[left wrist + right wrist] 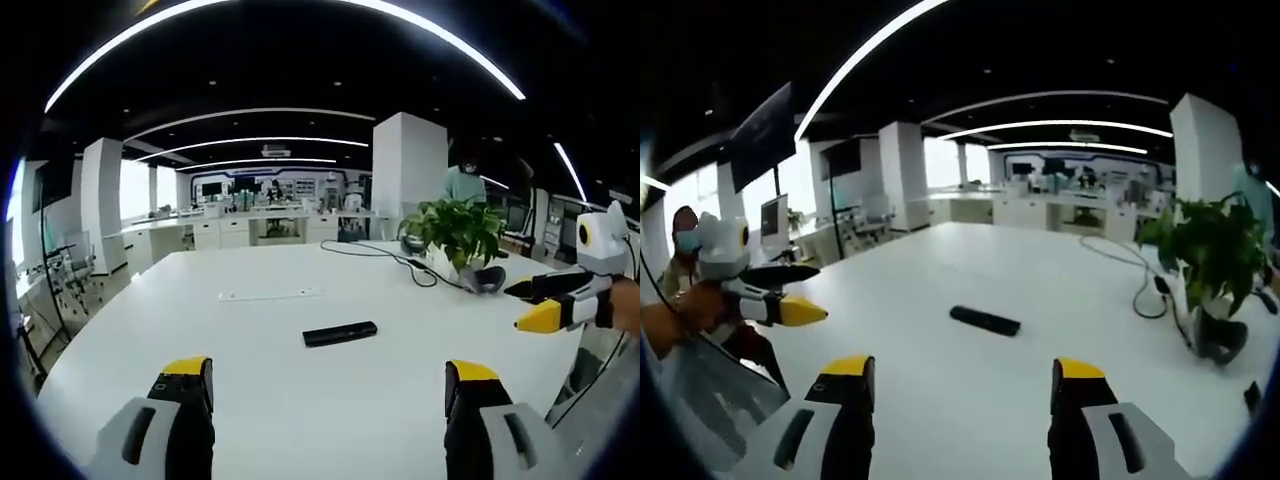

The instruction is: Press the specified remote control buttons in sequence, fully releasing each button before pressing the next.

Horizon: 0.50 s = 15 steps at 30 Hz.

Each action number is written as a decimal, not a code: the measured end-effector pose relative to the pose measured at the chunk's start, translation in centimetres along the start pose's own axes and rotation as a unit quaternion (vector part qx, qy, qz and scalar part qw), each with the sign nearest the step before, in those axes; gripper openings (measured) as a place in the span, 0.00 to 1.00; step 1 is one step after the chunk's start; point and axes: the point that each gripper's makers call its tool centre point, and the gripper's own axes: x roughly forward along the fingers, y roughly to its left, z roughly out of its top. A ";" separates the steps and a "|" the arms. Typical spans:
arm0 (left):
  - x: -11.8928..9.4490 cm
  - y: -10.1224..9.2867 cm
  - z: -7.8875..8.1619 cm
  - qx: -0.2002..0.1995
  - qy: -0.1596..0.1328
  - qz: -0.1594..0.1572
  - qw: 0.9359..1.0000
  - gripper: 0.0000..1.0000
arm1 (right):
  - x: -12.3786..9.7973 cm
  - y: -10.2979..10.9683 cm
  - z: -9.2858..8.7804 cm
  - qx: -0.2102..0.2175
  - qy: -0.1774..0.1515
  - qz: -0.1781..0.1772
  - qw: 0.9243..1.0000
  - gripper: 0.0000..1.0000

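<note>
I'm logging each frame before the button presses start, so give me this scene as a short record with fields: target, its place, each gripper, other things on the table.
target: black remote control, lying flat
place: on the white table, near its middle, touching nothing else
left gripper: open, held above the table, short of the remote control
right gripper: open, also short of the remote control
contact: neither gripper touches it
other things: potted plant, black cable, flat white strip
background: a person standing behind the plant

left claw [328, 385] open, above table [260, 400] | remote [340, 333] lying ahead, apart | plant [458, 232] right
</note>
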 end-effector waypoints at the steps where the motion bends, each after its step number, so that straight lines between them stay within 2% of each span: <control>1: 0.0 0.0 0.0 -0.001 0.000 0.000 1.000 1.00 | 0.0 0.0 0.0 -0.001 0.001 0.001 1.000 0.70; 7: 0.0 -0.2 0.1 0.002 -0.002 -0.003 1.000 1.00 | -0.1 0.0 0.0 0.001 0.001 -0.001 1.000 0.70; 11: 0.0 -0.2 0.6 -0.008 -0.010 -0.007 1.000 1.00 | -0.1 0.1 0.8 0.007 -0.014 0.011 1.000 0.69; 15: 0.1 -0.3 0.4 -0.003 -0.006 -0.008 1.000 1.00 | 0.1 0.0 0.8 0.016 -0.015 0.011 1.000 0.69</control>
